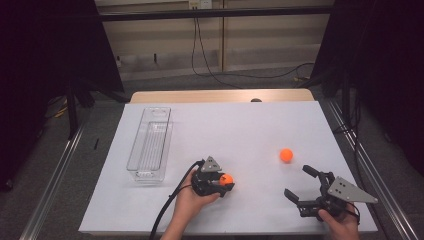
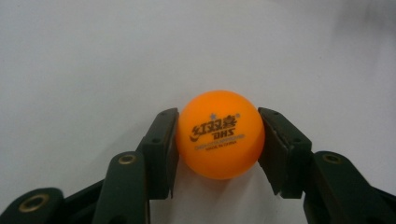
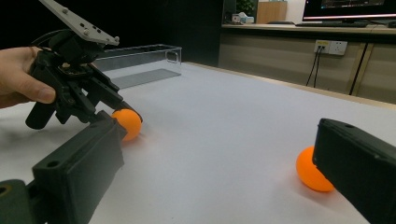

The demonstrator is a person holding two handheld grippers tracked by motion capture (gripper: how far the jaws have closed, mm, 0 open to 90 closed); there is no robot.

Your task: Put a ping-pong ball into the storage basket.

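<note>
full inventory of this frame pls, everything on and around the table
orange ball in the left gripper: 1, orange with printed logo, on the sheet, clamped between the jaws
loose orange ball: 1, orange, on the sheet right of centre, ahead of the right gripper
clear bin: 1, transparent, long and narrow, left side of the sheet
white sheet: 1, white, covers the tabletop
wooden table edge: 1, light wood, along the far side
wall cables: several, black, on the floor behind the table
left gripper: 1, black, shut on its ball
right gripper: 1, black, jaws open, near right corner
</note>
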